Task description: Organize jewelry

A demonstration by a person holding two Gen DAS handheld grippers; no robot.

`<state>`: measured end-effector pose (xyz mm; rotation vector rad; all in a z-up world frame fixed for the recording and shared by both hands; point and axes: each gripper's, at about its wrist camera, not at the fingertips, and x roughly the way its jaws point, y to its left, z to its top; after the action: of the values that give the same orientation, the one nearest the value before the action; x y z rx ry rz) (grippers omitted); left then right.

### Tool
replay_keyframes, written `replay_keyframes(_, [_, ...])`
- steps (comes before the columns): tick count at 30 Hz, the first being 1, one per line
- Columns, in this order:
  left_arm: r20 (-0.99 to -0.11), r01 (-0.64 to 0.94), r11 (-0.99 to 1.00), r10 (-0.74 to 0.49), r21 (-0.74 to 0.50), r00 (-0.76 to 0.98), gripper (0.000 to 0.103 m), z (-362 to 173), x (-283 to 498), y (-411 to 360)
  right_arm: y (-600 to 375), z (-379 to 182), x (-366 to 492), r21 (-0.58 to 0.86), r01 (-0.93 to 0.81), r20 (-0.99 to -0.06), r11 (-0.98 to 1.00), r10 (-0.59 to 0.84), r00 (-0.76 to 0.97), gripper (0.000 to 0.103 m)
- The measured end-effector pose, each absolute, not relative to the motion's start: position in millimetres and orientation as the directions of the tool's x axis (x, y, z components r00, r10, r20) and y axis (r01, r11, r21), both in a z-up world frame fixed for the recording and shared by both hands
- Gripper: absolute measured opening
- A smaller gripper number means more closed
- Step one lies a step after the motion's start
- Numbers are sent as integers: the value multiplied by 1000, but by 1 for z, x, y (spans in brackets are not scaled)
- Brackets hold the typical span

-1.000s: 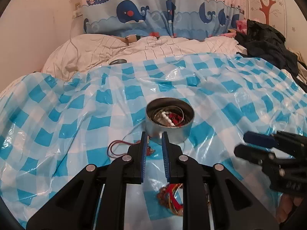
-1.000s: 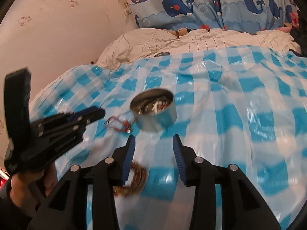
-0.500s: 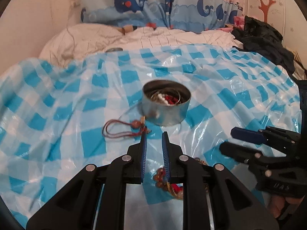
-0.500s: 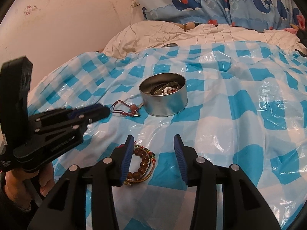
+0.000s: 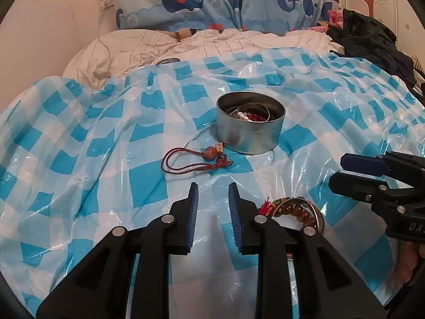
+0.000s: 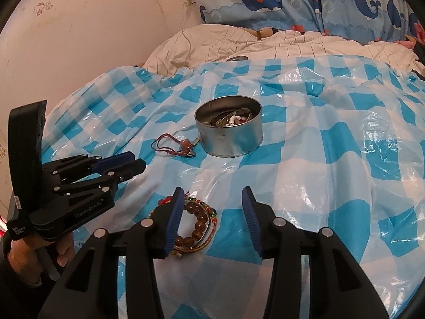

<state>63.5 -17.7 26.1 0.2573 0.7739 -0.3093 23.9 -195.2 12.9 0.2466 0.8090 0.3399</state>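
A round metal tin (image 5: 250, 122) (image 6: 229, 128) stands on the blue-checked plastic sheet with white beads and other jewelry inside. A red cord necklace with a brown bead (image 5: 195, 159) (image 6: 175, 145) lies just left of the tin. A bundle of brown bead bracelets (image 5: 293, 208) (image 6: 195, 224) lies nearer. My left gripper (image 5: 212, 188) hovers short of the cord necklace, its jaws opening with nothing between them. My right gripper (image 6: 212, 194) is open over the sheet, its left finger beside the bracelets, nothing gripped.
The plastic sheet (image 5: 79, 138) covers a bed. A white striped quilt (image 5: 186, 45) and a small metal lid (image 5: 168, 61) lie beyond it. Dark clothing (image 5: 372, 37) is piled at the far right. A whale-print curtain (image 6: 305, 2) hangs behind.
The left gripper drew back from the tin and sank, and its jaws widened. The cord necklace now lies fully in sight. The right gripper's view steadied over the bracelets.
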Motion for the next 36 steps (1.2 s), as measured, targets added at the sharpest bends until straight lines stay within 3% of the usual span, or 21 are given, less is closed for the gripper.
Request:
replay_keyframes(5, [-731,337,938,-176,78,659,32,19,74,-12,-195,11,25,341,-199,-667,919,386,638,46])
replay_keyframes(18, [-777,217,966,-244,-141,580,33,-14,152,-10,-196,10,26,358,-204,-665,911,403,629,46])
replay_keyframes(19, [-783,210,967,-242,-145,573,32,-17,156,-11,-196,10,26,359,-204,-665,911,403,629,46])
replay_keyframes(21, [-787,207,966,-246,-153,565,8,-21,158,-10,-196,11,26,360,-206,-664,910,405,628,46])
replay_keyframes(22, [-782,216,964,-252,-154,570,4,-19,156,-11,-196,11,26,361,-206,-664,909,406,628,46])
replay_keyframes(26, [-737,238,966,-236,-104,634,3,0,141,-11,-196,13,25,365,-209,-658,907,410,632,46])
replay_keyframes(36, [-573,389,906,-412,-170,709,3,70,131,-45,-197,13,26,369,-203,-656,907,408,635,46])
